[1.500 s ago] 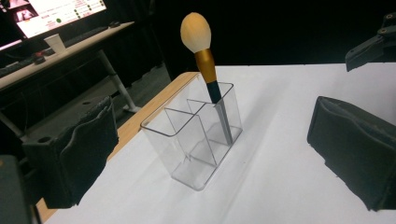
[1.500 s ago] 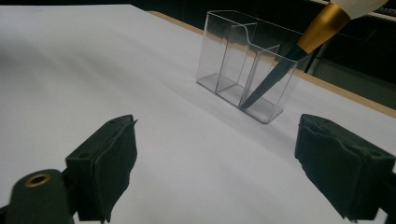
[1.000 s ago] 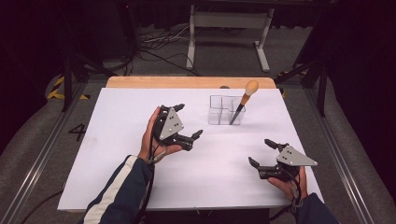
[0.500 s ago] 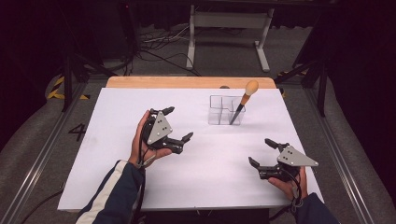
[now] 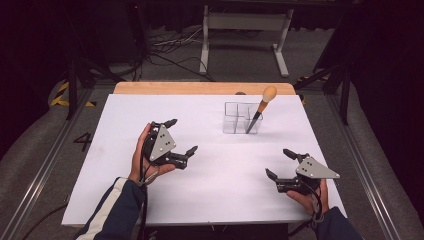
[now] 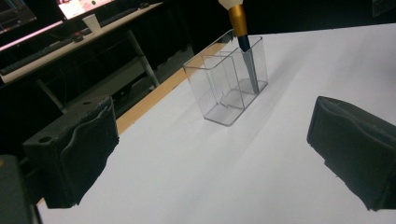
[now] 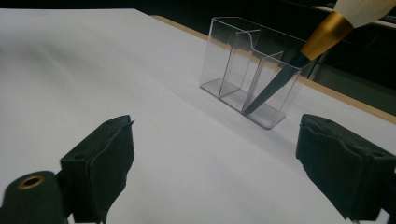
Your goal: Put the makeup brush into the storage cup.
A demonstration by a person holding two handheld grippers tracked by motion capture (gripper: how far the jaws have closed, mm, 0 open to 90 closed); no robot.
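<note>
Note your left gripper (image 5: 181, 136) and right gripper (image 5: 278, 163), both released, angled toward the clear plastic organizer (image 5: 242, 118) holding a slanted wooden-handled tool (image 5: 260, 109).

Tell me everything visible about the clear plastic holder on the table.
The holder is a clear, hard-looking plastic box with an open top, split by thin walls into compartments. It stands upright on the white table, toward the far edge. A tool leans blade down in its right-end compartment, wooden handle sticking out. Neither claw touches it.
</note>
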